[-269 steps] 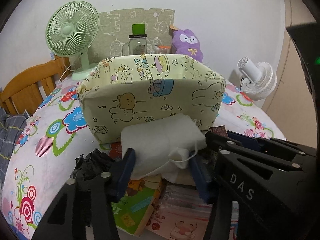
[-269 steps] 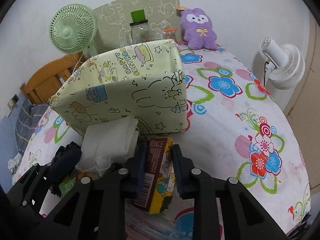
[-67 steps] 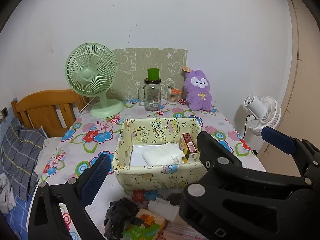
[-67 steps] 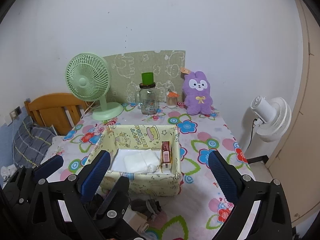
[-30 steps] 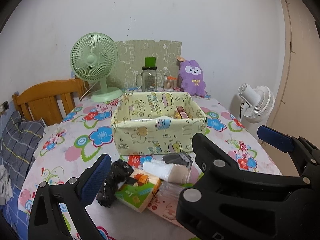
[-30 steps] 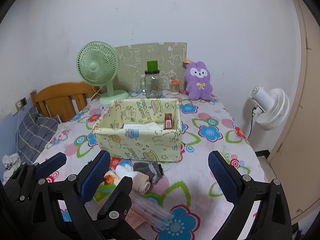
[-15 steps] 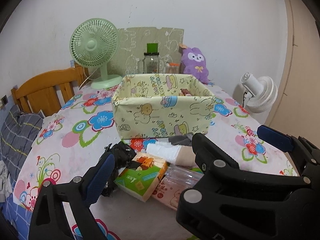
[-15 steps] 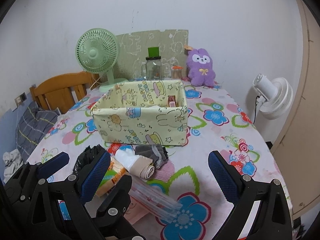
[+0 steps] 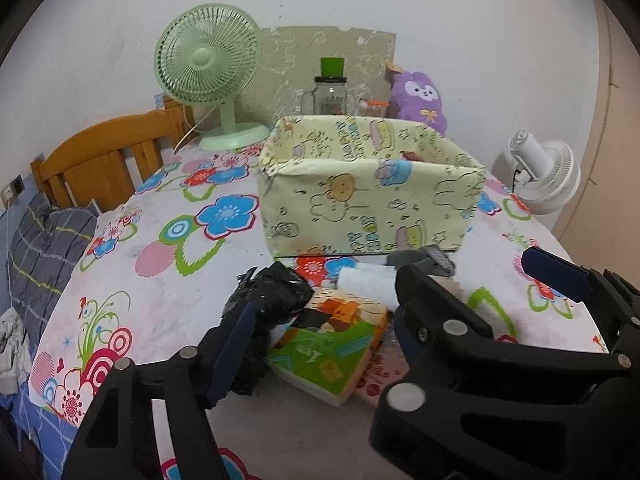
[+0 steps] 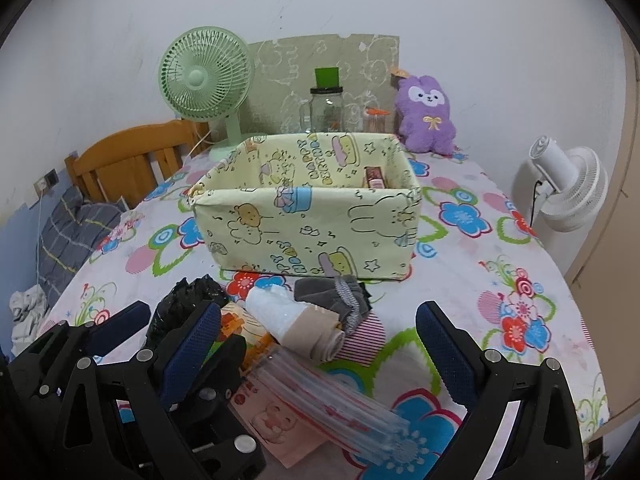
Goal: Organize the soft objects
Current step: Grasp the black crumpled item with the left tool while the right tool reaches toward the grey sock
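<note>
A heap of soft things lies on the flowered tablecloth in front of the yellow cartoon-print fabric basket (image 9: 372,208): a crumpled black plastic bag (image 9: 272,292), a green and orange tissue pack (image 9: 328,344), a white and beige cloth roll (image 10: 296,324) and a grey sock (image 10: 336,296). My left gripper (image 9: 320,338) hangs low over the heap. Its jaws are closing around the tissue pack and the bag's edge, and no pad presses on either. My right gripper (image 10: 314,344) stands wide open above the cloth roll and a clear plastic packet (image 10: 320,392), holding nothing.
Inside the basket a brown carton (image 10: 374,178) stands upright. Behind it are a green desk fan (image 9: 208,52), a glass jar with a green lid (image 9: 330,92) and a purple plush rabbit (image 10: 426,116). A white fan (image 10: 568,188) stands off the table's right edge, a wooden chair (image 9: 100,160) at left.
Both grippers have sunk and come closer to the heap in front of the basket. The left jaws have narrowed; the right jaws stay wide.
</note>
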A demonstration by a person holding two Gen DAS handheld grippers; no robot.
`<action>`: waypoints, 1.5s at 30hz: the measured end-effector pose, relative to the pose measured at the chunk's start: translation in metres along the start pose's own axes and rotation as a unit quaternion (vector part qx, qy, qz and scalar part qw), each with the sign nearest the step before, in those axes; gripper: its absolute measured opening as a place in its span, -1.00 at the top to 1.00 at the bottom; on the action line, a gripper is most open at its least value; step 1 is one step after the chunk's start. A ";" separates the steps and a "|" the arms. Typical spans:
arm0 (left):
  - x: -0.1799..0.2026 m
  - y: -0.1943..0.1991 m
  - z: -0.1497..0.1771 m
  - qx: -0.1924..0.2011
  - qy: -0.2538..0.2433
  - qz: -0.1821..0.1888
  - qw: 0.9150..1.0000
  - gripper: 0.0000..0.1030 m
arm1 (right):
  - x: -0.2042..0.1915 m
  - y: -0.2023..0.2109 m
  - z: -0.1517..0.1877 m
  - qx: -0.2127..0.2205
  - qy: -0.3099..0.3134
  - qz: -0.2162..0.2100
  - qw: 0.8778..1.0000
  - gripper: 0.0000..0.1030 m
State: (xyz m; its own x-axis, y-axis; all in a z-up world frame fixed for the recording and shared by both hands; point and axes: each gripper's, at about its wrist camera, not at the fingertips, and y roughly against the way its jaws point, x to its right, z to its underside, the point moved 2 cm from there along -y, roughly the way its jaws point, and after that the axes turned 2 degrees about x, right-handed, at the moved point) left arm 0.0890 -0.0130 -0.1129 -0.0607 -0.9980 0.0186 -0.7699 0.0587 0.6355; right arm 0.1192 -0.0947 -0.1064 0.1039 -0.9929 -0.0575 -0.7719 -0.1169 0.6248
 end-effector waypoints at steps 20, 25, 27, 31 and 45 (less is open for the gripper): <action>-0.037 -0.031 0.005 -0.032 0.035 -0.017 0.999 -0.34 | -0.026 -0.042 -0.001 -0.046 0.023 0.009 0.999 -0.36; -0.041 -0.039 0.005 -0.036 0.038 -0.017 0.998 -0.04 | -0.028 -0.050 0.000 -0.058 0.020 0.006 0.998 -0.25; -0.042 -0.042 0.004 -0.037 0.037 -0.017 0.998 0.01 | -0.028 -0.053 0.000 -0.062 0.020 0.006 0.998 -0.20; -0.042 -0.046 0.004 -0.039 0.034 -0.018 0.998 0.09 | -0.029 -0.057 0.000 -0.065 0.020 0.005 0.998 -0.15; -0.033 -0.051 0.000 -0.035 0.023 -0.014 0.999 0.47 | -0.027 -0.061 -0.001 -0.062 0.014 0.007 0.998 0.72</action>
State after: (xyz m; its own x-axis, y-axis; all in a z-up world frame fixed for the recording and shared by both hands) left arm 0.1300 0.0168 -0.1460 -0.0101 -0.9994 0.0344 -0.7246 0.0310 0.6885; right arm 0.1643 -0.0613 -0.1419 0.1121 -0.9933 -0.0283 -0.6905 -0.0983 0.7166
